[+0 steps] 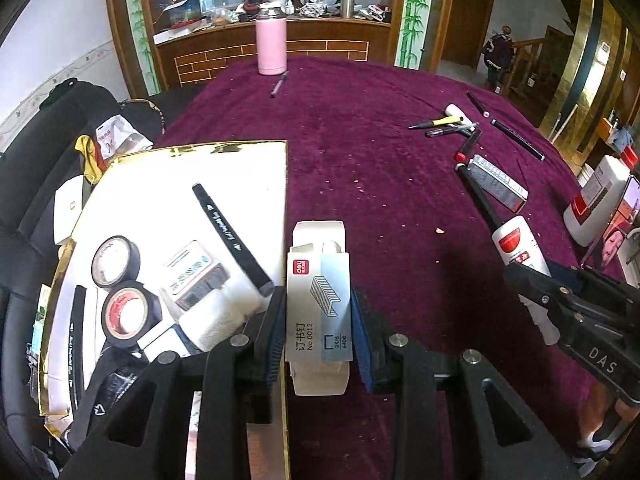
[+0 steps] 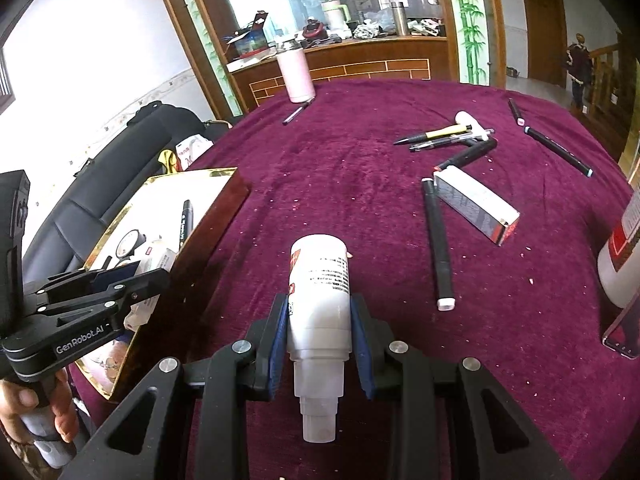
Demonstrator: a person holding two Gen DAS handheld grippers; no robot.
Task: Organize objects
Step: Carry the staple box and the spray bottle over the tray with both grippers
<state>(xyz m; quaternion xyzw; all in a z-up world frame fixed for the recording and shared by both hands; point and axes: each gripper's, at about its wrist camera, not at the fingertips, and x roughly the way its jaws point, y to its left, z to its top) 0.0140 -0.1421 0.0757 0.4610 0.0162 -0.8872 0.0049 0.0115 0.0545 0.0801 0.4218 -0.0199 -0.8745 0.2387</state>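
Each fisheye camera sits just behind its own jaws and looks forward and steeply down along them at close range. The left wrist view faces the gold-rimmed open box (image 1: 256, 145) at the near left edge of the purple-clothed table (image 1: 380, 152). The right wrist view faces the table centre. Both views share the box (image 2: 224, 200), the tall pink flask (image 1: 272, 42) and the scattered black pens (image 1: 452, 128).

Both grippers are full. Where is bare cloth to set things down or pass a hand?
The purple cloth is bare between the gold-edged box and the pens, back to the pink bottle. Crowded: the right side, around the long carton and black marker. The box is nearly full of tape rolls and packets.
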